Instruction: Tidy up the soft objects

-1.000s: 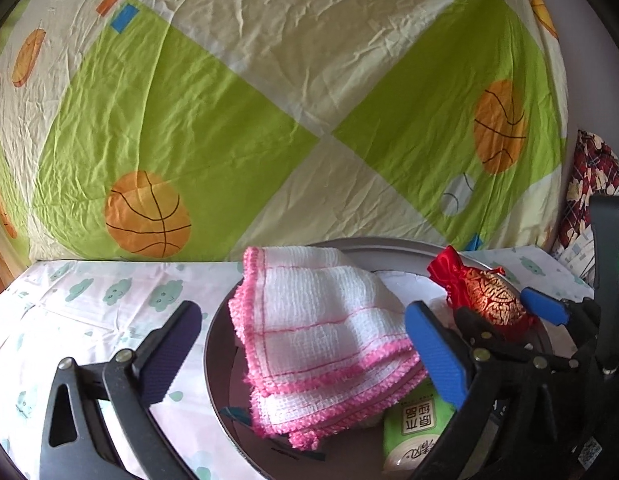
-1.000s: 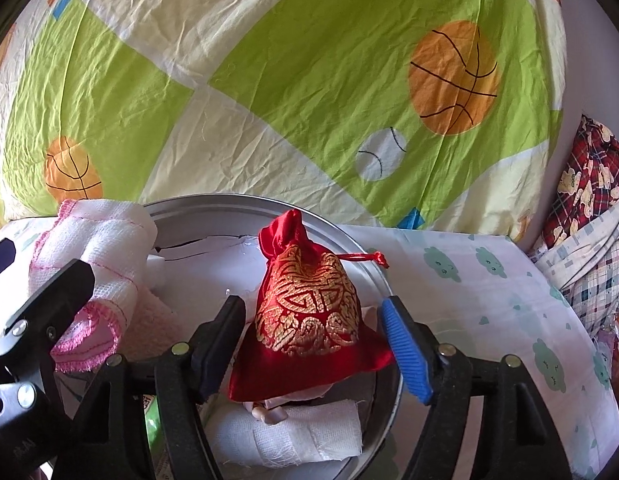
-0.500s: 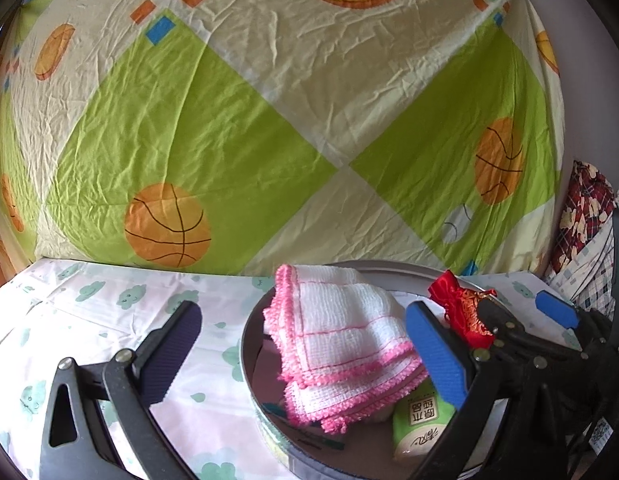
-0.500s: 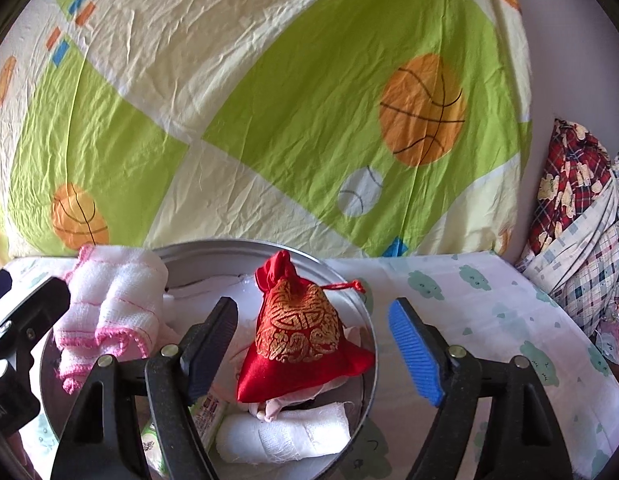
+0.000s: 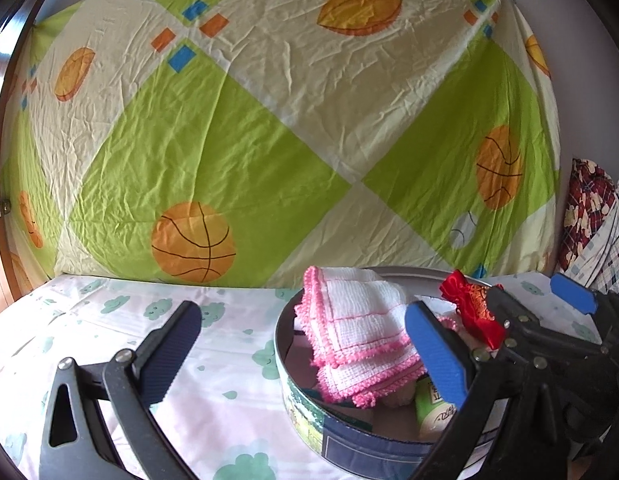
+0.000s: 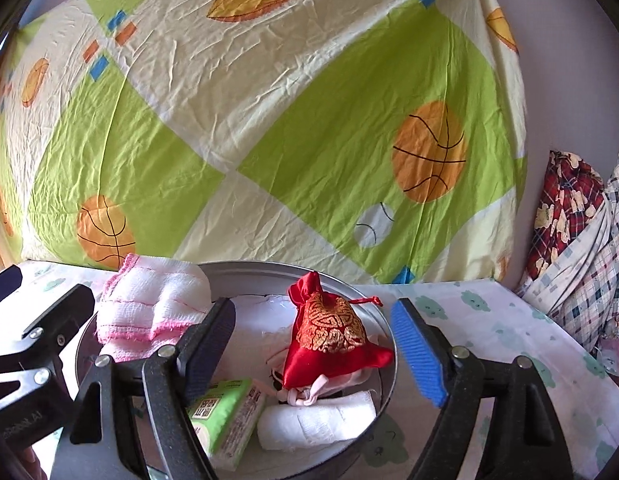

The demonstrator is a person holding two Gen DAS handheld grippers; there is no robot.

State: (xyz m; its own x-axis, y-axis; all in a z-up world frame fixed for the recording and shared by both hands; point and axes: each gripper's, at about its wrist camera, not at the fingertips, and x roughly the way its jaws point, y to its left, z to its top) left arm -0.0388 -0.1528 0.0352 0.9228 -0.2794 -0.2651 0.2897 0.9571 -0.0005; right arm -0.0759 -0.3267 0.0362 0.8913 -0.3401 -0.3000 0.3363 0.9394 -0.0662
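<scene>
I am holding my right tongs (image 6: 313, 354) just in front of the round tin (image 6: 383, 334), and their jaws are opening with the red pouch (image 6: 329, 340) sitting free between them, touched by neither pad. The pouch is lying inside the tin toward its right wall; it is shiny red satin with a gold woven pattern, its neck gathered by a red cord. Against the tin's left rim a white cloth with a pink fringed edge (image 5: 361, 328) is resting folded, partly hanging over the rim. Lower in the tin, a green packet (image 6: 225, 412) and a rolled white cloth (image 6: 317, 424) are lying side by side. My left tongs (image 5: 305, 348) are spread wide to the left of the tin, gripping nothing.
</scene>
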